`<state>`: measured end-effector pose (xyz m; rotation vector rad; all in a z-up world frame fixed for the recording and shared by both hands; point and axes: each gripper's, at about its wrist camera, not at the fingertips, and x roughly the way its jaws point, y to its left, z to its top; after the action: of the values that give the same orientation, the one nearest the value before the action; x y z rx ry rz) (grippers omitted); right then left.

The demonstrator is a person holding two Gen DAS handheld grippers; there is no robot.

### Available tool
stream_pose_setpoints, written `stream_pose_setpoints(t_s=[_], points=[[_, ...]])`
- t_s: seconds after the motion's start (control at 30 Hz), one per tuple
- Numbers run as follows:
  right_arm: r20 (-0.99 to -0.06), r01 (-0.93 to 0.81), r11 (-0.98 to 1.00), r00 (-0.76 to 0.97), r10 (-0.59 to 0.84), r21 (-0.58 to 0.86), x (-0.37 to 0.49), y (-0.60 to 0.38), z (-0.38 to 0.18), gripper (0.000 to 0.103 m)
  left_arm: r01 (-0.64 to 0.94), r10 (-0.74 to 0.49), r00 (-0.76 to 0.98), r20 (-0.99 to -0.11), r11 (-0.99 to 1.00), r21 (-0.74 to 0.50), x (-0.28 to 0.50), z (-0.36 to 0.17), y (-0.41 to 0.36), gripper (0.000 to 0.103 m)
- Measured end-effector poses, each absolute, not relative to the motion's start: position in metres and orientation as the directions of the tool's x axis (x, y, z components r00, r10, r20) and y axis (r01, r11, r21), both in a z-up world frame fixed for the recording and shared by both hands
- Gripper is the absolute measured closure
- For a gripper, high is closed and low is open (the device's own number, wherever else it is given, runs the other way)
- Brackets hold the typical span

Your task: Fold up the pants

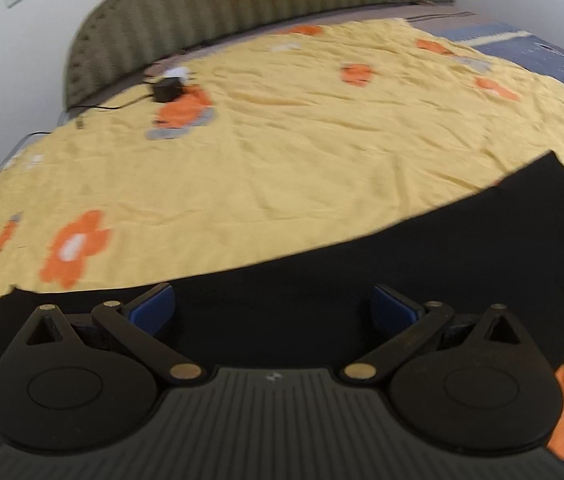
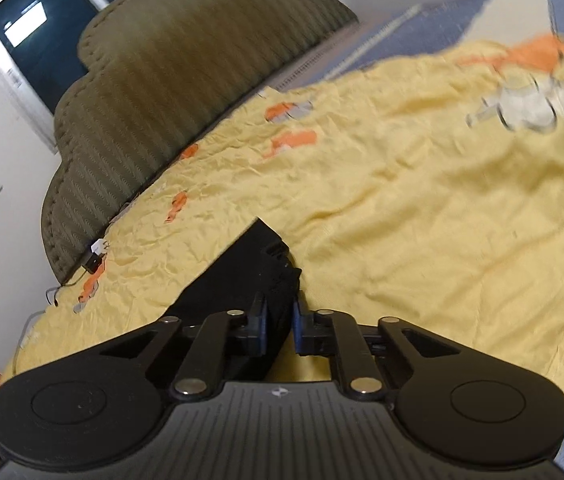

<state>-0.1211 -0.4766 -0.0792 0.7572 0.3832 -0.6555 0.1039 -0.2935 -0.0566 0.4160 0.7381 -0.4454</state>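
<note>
Black pants (image 1: 361, 272) lie spread across the yellow flowered bedspread (image 1: 282, 152). My left gripper (image 1: 273, 307) is open, its blue pads wide apart just above the black cloth, holding nothing. In the right wrist view, my right gripper (image 2: 280, 320) is shut on an edge of the pants (image 2: 242, 272); the cloth bunches between the blue pads and runs forward to a squared corner on the bedspread (image 2: 421, 220).
A green scalloped headboard (image 1: 242, 4) stands at the far side against a white wall. A small black charger with cable (image 1: 166, 90) lies on the bedspread near the headboard. A blue patterned sheet (image 1: 541, 54) shows at the far right.
</note>
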Motion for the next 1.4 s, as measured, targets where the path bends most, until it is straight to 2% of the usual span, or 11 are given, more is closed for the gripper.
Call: stream_pose_setpoints(t_s=[0.1,0.27,0.37,0.63,0.8,0.9,1.03,1.13,1.4], points=[[-0.535,0.68,0.625,0.715,-0.451,0.383,-0.109,-0.462,-0.069,0.095,0.474,-0.212,0.663,-0.718,0.861,0.183,0.113,-0.048,-0.269,0.0],[-0.496,0.646,0.762,0.675,-0.545,0.041,-0.081,-0.418,-0.052,0.095,0.416,-0.166,0.661,-0.732,0.893,0.173,0.122,-0.046,-0.239,0.0],[-0.481,0.62,0.784,0.677,-0.557,-0.037,-0.071,-0.405,-0.047,0.095,0.402,-0.153,0.655,-0.74,0.9,0.17,0.122,-0.047,-0.226,0.0],[-0.443,0.517,0.852,0.747,-0.495,-0.079,-0.044,-0.359,-0.028,0.095,0.307,-0.124,0.704,-0.7,0.941,0.142,0.117,-0.029,-0.175,0.0],[-0.41,0.385,0.917,0.824,-0.391,-0.101,-0.018,-0.3,-0.019,0.095,0.206,-0.062,0.749,-0.659,0.968,0.143,0.119,-0.016,-0.133,0.0],[-0.439,0.249,0.964,0.859,-0.263,-0.091,0.001,-0.254,-0.029,0.095,0.156,-0.027,0.747,-0.664,0.979,0.135,0.125,-0.017,-0.11,0.0],[-0.54,0.083,0.989,0.831,-0.136,-0.122,0.021,-0.2,-0.064,0.095,0.111,0.009,0.725,-0.689,0.985,0.13,0.132,-0.024,-0.09,0.0],[-0.558,0.038,0.982,0.818,-0.138,-0.187,0.025,-0.176,-0.079,0.095,0.103,0.017,0.712,-0.702,0.986,0.129,0.134,-0.029,-0.083,0.0],[-0.544,0.012,0.983,0.832,-0.112,-0.184,0.027,-0.168,-0.072,0.095,0.088,0.012,0.704,-0.71,0.991,0.104,0.136,-0.031,-0.074,0.0]])
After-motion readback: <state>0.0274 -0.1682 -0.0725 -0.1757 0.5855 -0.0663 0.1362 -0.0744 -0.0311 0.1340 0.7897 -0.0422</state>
